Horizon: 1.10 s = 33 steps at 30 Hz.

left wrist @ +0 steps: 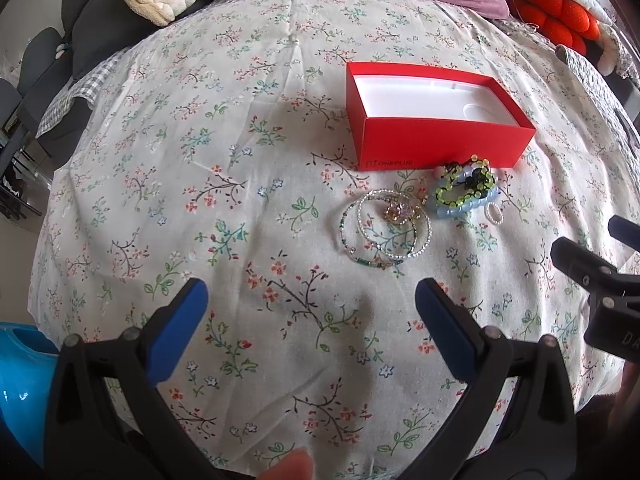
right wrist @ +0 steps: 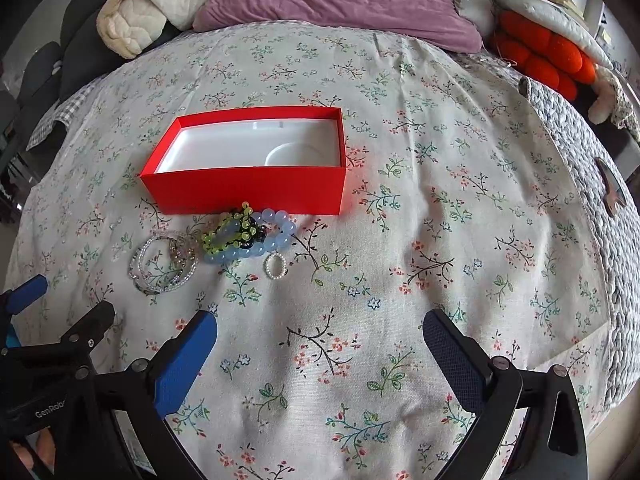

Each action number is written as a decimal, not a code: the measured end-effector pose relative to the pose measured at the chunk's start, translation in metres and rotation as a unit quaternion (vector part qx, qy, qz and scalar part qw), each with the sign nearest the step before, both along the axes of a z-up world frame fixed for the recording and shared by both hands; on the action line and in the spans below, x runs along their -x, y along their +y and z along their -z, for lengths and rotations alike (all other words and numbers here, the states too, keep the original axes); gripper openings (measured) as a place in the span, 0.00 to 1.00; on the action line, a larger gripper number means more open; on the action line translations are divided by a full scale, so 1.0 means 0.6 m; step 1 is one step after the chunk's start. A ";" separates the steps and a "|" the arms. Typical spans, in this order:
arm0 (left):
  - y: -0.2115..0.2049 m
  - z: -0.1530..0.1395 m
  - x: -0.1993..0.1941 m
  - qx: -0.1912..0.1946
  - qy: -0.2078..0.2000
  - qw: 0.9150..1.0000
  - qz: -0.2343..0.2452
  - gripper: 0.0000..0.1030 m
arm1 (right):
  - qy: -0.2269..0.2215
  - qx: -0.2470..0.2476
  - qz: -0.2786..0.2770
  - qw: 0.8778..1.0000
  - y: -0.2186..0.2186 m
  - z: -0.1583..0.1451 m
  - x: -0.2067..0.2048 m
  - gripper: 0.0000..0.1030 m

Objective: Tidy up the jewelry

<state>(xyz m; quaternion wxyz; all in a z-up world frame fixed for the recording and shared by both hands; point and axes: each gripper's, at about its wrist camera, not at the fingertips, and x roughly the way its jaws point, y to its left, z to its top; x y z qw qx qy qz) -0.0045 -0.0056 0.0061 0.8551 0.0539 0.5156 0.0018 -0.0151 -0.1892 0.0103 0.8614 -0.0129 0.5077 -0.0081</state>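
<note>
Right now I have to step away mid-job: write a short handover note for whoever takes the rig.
Left gripper: jaws open, holding nothing, above the floral cloth.
Right gripper: jaws open, holding nothing.
Red box: open, nothing in its white tray.
Jewelry, all on the cloth in front of the box: blue bead bracelet tangled with the green bead bracelet; clear bead bracelets to their left; small pearl ring nearest the right gripper.
Done: nothing in the box yet.
Left: move every piece into the box.
</note>
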 end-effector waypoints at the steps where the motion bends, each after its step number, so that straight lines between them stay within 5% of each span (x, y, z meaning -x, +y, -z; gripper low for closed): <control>1: 0.000 0.000 0.000 0.000 0.000 1.000 0.000 1.00 | 0.000 0.000 0.000 1.000 0.000 0.000 0.000 1.00; 33: 0.000 0.008 0.005 0.002 0.005 1.000 0.002 1.00 | -0.004 0.002 0.000 1.000 -0.008 -0.003 0.001 1.00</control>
